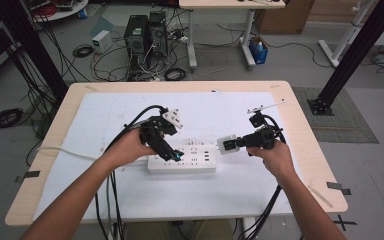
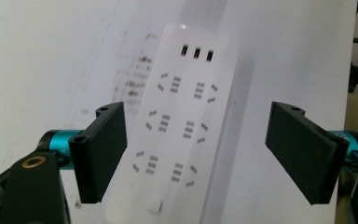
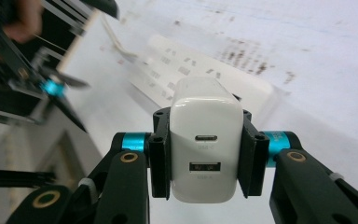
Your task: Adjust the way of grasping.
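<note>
The right gripper [image 3: 206, 156] is clamping a white, rounded-edged plastic USB charger block [image 3: 206, 144] between its jaws, pressing on the two flat sides with the face carrying the two ports turned toward the camera; in the high view the charger [image 1: 227, 144] is hanging in the air just off the right end of the long white plastic power strip [image 1: 182, 161], which is lying flat on the white-covered surface [image 1: 260, 185]. The left gripper [image 2: 196, 154] is hovering over the strip [image 2: 182, 116] with its jaws standing well apart, one to each side of the strip's body and touching nothing, so the strip is lying loose

The main risk is probably that the strip is sliding or tipping when the charger is being pushed into a socket, since nothing is pinning it down; the left jaws would need to be pressing on or gripping it first. The charger's prongs are hidden on the far side of the block, so it is hard to judge whether they are lining up with a slot, and a skewed approach could be jamming or bending them. The smooth sides of the block may also be slipping or twisting in the right jaws under pushing force. The trailing black cables [image 1: 111, 197] near the left forearm could be snagging the strip's own white cord [image 1: 65, 151]
</note>
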